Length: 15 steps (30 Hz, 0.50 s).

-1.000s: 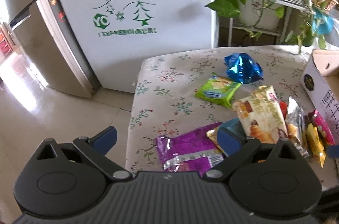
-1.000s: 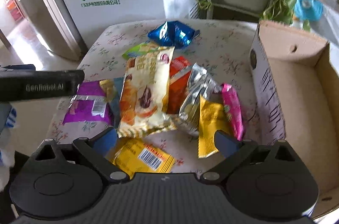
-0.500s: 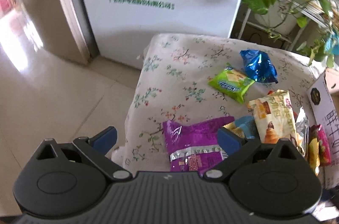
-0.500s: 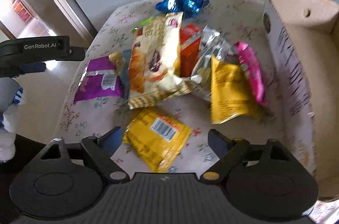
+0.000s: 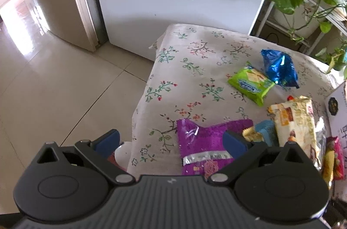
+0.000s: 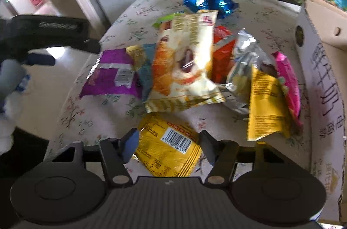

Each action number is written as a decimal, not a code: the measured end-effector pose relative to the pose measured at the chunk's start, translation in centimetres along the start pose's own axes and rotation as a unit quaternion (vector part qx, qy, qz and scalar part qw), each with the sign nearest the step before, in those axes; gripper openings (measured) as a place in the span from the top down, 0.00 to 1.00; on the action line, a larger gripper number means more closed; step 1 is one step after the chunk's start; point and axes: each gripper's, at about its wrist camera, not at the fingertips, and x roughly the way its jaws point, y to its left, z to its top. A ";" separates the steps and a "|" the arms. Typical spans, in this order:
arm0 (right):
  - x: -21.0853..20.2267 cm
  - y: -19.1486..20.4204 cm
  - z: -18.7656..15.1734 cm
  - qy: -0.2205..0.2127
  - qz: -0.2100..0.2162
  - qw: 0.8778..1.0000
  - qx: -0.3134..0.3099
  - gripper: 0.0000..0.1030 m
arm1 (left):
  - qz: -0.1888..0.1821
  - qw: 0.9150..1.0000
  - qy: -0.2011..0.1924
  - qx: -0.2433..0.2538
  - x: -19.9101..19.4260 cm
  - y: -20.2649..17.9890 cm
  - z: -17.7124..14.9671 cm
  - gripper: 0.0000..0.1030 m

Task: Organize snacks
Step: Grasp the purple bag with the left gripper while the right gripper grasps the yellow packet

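The snacks all lie on the floral tablecloth (image 6: 91,118); the cardboard box (image 6: 321,85) shows none inside. The right gripper (image 6: 168,141) is closing around the yellow barcode packet (image 6: 167,148), not yet pinching. The left gripper (image 5: 171,141) hangs spread over the purple packet (image 5: 203,142).

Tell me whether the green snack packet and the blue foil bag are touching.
Cannot tell. In the left wrist view the green snack packet and blue foil bag sit edge to edge with no plain gap or contact; the right wrist view hides the spot.
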 end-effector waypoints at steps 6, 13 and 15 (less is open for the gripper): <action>-0.3 0.6 -0.7 0.052 0.049 0.997 -0.013 0.33 | 0.012 1.000 -0.016 0.012 1.4 -0.6 0.5 0.03; -1.1 2.0 -0.8 0.010 0.039 0.998 -0.048 0.19 | 0.074 0.997 -0.038 0.006 3.5 -0.5 1.3 0.02; -1.2 2.2 -0.6 -0.006 0.041 0.998 -0.055 0.19 | 0.082 0.996 -0.034 0.001 4.2 -0.2 1.3 0.02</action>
